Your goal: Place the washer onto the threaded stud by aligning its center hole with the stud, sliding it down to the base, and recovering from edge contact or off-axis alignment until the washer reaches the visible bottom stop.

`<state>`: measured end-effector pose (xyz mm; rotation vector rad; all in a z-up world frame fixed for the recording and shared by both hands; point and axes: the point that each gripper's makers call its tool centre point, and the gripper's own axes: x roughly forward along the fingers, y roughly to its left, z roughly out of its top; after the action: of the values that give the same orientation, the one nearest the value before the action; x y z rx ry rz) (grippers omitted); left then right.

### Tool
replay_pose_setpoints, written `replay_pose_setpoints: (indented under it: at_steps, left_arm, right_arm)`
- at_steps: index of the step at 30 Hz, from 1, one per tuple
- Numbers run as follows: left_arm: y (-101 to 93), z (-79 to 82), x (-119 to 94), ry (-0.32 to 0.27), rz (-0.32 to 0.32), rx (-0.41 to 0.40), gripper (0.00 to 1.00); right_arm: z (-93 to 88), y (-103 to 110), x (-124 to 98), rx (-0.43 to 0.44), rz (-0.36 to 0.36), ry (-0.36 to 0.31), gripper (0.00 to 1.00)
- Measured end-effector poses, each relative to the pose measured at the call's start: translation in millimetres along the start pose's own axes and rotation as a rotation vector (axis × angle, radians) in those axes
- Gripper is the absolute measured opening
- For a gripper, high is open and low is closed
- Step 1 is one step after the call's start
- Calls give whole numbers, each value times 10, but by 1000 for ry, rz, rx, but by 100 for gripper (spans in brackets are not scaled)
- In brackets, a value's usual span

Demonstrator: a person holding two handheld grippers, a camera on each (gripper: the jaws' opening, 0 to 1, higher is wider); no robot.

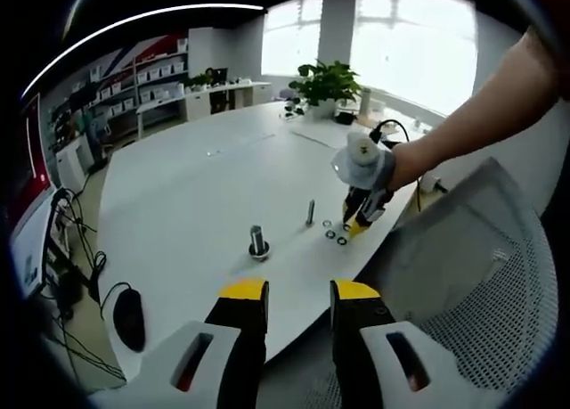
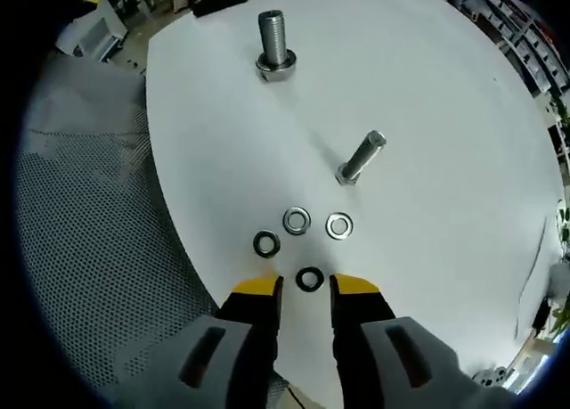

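Right tongs (image 2: 305, 293) spread around a dark washer (image 2: 309, 279), left tongs (image 1: 299, 295) spread, slim stud (image 2: 360, 158) beyond

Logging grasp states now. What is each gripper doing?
Left gripper: open, empty.
Right gripper: open, holding nothing, jaws on either side of a dark washer on the table.

We are looking along our left gripper (image 1: 298, 293), its yellow-tipped jaws standing apart with nothing between them, hovering off the near edge of the white surface (image 1: 196, 195). Two threaded studs are standing on it, a thick one (image 1: 258, 242) nearer us and a thin one (image 1: 310, 213) beyond. The right gripper (image 1: 358, 224) is reaching down beside small washers (image 1: 334, 233) lying near the edge.
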<state>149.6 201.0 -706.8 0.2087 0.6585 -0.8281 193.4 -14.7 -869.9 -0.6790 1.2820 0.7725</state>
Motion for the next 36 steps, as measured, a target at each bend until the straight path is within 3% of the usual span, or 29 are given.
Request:
replay_pose_setpoints:
  at_steps: [17,22,36]
  left_arm:
    - [3,1,0,-1,0,0,25]
    - [6,8,-1,-6,1,0,25]
    - [18,18,-11,-14,2,-5,25]
  right_arm:
    - [0,-3,15,-19,0,93,24]
    - [0,-23,15,-24,-24,87,16]
    - [10,-15,24,-6,-38,124,16]
